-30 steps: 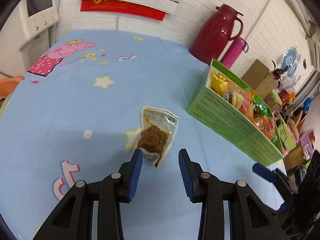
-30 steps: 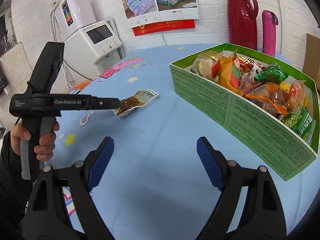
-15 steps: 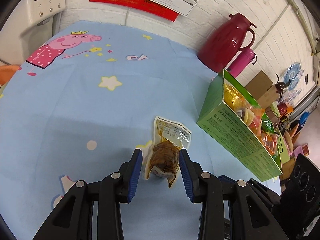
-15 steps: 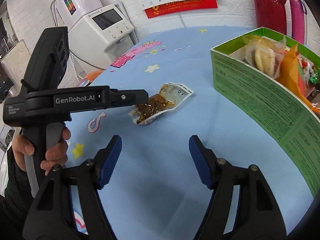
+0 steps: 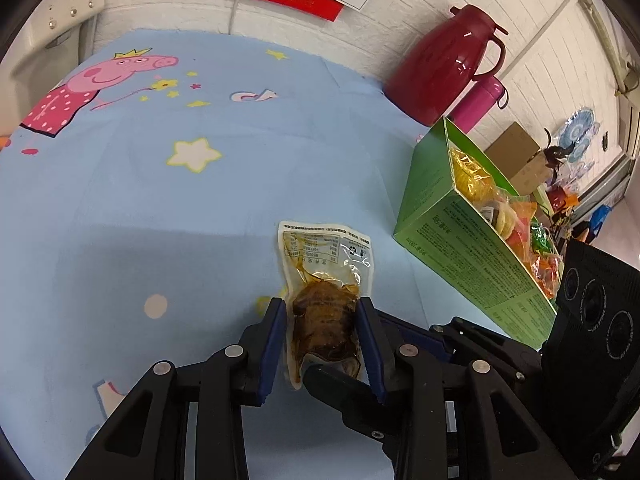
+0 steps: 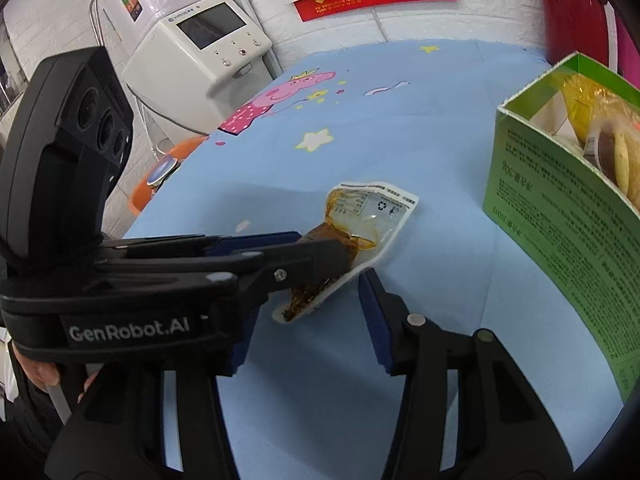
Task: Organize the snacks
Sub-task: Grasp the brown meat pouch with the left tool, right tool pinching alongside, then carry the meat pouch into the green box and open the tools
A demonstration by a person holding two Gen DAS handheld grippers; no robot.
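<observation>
Counter (image 5: 120, 208) is bare ahead of both tongs. Green snack box (image 5: 460, 220) sits ahead-right of left tongs (image 5: 322, 316), already packed, so w/ little room an insert could snag. Right tongs (image 6: 300, 280) gape, empty. Sauce-meat pouch (image 5: 324, 300) lies between left pads, touching both; slick film could squirt out as it's lifted.

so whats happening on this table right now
A person is tidying snacks with two handheld grippers. The left gripper has its pads on either side of a clear snack pouch with brown food inside, lying on the blue tablecloth. The right gripper hangs open just beside it, holding nothing. A green box already full of snack packs stands to the right, so the pouch probably goes there next.
</observation>
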